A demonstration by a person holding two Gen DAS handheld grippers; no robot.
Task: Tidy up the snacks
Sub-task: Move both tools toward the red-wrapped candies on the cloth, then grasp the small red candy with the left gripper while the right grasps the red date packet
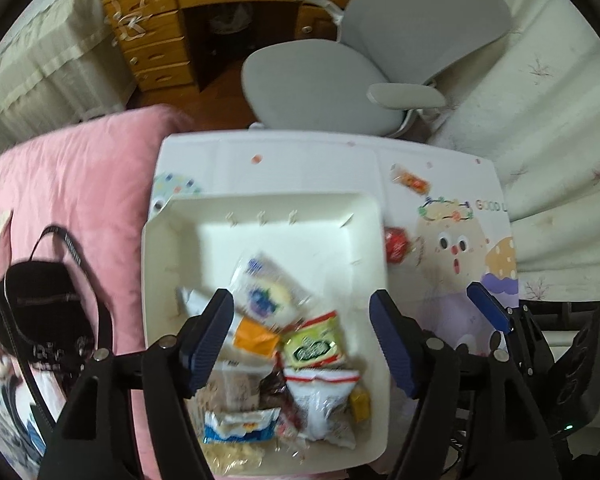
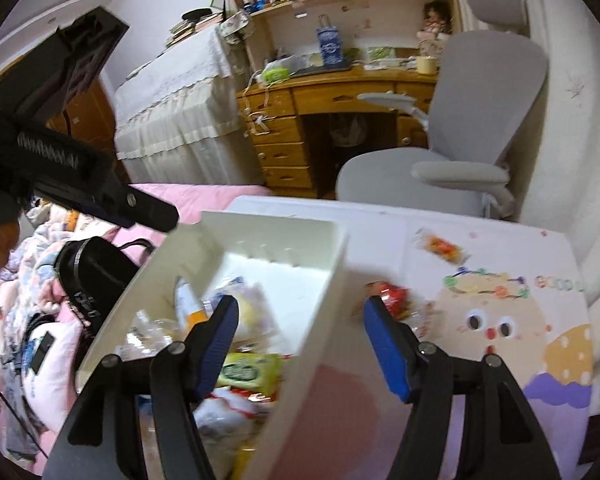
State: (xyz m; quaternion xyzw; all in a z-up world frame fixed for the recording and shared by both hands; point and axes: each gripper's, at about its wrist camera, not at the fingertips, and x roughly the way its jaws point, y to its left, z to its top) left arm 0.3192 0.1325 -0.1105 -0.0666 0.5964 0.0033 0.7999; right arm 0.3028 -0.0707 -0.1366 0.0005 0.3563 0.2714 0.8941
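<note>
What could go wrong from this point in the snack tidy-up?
The white bin sits near the table's left edge, beside the pink blanket; a nudge may tip it. The red candy and orange candy are small and crinkly, so the open right gripper might fumble them.

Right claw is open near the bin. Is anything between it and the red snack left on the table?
Nothing visible blocks it. The red snack lies just beyond the right claw, outside the white bin's wall.

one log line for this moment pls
task: organize snacks | left gripper: open over white bin | right gripper: open | outside bin: red snack, orange candy
</note>
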